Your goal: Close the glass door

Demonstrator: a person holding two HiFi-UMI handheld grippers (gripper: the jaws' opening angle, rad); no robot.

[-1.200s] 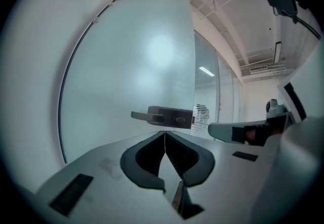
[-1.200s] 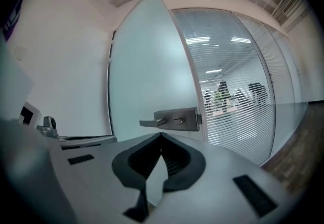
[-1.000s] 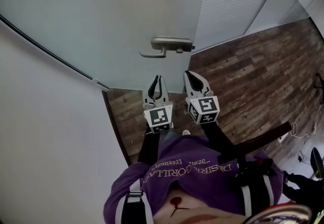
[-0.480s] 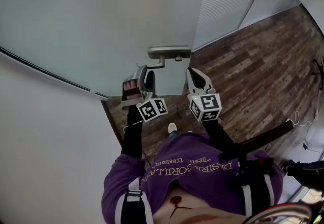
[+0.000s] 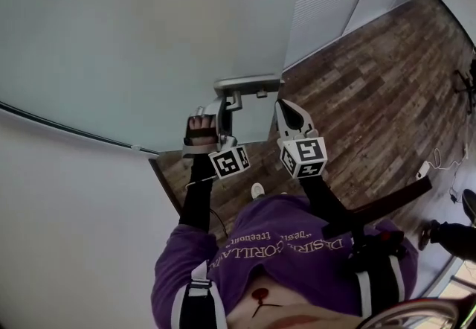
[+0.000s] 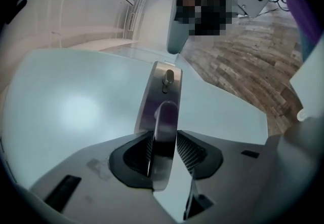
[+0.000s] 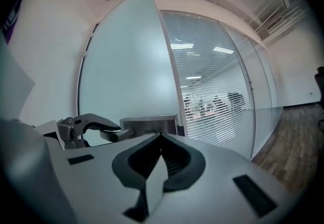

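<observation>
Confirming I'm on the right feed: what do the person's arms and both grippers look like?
The left gripper and right gripper are light grey with black ribbed pads, each carrying a white cube with black square markers. Black sleeves under a purple shirt with pale lettering. The left gripper's jaws have just been opening, door handle between them.

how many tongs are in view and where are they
2. The left tongs are at the door handle; their jaws have just opened, with the handle between them but not clamped. The right tongs sit just right of the handle, shut and empty.
</observation>
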